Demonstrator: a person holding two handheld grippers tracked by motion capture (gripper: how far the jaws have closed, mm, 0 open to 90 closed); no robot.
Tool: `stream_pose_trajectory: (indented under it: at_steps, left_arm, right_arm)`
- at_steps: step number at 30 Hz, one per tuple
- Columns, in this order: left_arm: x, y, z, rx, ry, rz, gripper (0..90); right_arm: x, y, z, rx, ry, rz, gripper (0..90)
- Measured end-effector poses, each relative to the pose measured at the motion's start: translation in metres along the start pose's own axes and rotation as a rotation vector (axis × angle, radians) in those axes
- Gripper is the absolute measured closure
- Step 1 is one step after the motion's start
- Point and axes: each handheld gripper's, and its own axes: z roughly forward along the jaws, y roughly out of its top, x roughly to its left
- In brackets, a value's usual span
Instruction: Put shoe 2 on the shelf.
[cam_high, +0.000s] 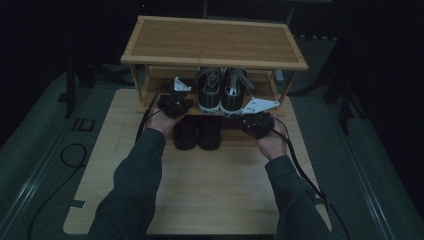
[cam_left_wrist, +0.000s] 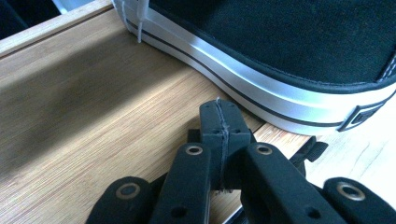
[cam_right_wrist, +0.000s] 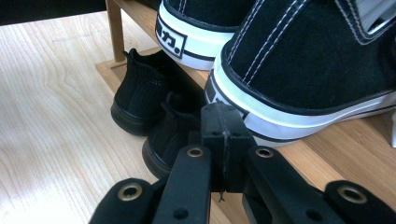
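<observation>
The bamboo slatted shoe rack (cam_high: 215, 42) stands on the pale wooden worktop (cam_high: 210, 185); tugging could shift it. On its middle shelf sit the black canvas sneakers with white rubber soles (cam_high: 220, 90), which might tip off the edge if nudged unevenly. Left hand-held gripper (cam_left_wrist: 219, 122) and right hand-held gripper (cam_right_wrist: 221, 125) flank them, jaws pressed together, empty. The black mesh slip-on shoes (cam_high: 197, 132) below are dim; the sneaker toes are hidden.

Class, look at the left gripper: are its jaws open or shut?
Shut: in the left gripper view the left gripper has both jaws pressed together, nothing between them.
</observation>
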Motion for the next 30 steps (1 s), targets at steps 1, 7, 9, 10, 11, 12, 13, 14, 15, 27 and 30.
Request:
stream_pose_trajectory:
  at_steps: [1,7,9,10,11,12,13,14,15,27,30]
  left_arm:
    - [0.000,0.000,0.000,0.000,0.000,0.000,90.0]
    - [0.000,0.000,0.000,-0.001,-0.001,-0.003,90.0]
    - [0.001,0.000,0.000,-0.004,-0.008,-0.011,90.0]
    - [0.002,0.000,0.000,-0.004,-0.011,-0.015,90.0]
    - [0.002,-0.001,0.000,-0.004,-0.011,-0.017,90.0]
    - [0.002,-0.001,0.000,-0.006,-0.011,-0.017,90.0]
    - [0.002,-0.001,0.000,-0.006,-0.011,-0.017,90.0]
    - [0.002,-0.001,0.000,-0.006,-0.013,-0.021,90.0]
    - [0.002,-0.001,0.000,-0.006,-0.014,-0.023,90.0]
    - [0.003,0.000,0.000,-0.004,-0.022,-0.018,90.0]
    - [0.004,0.000,0.000,-0.005,-0.025,-0.018,90.0]
  right_arm:
    - [0.000,0.000,0.000,0.001,0.000,-0.001,90.0]
    - [0.000,0.000,0.001,0.002,-0.004,0.003,90.0]
    - [0.002,0.000,0.000,0.002,-0.010,0.003,90.0]
    - [0.002,0.000,0.000,0.003,-0.011,0.005,90.0]
    - [0.002,-0.001,0.000,0.006,-0.009,0.004,90.0]
    - [0.002,-0.002,0.001,0.009,-0.004,0.003,90.0]
    - [0.002,-0.004,0.001,0.010,0.004,0.000,90.0]
    - [0.003,-0.006,0.001,0.011,0.008,0.002,90.0]
    - [0.003,-0.008,0.000,0.019,0.011,-0.002,90.0]
    - [-0.002,-0.031,-0.003,0.061,0.015,0.011,90.0]
    - [-0.001,-0.036,-0.002,0.068,0.021,0.013,89.5]
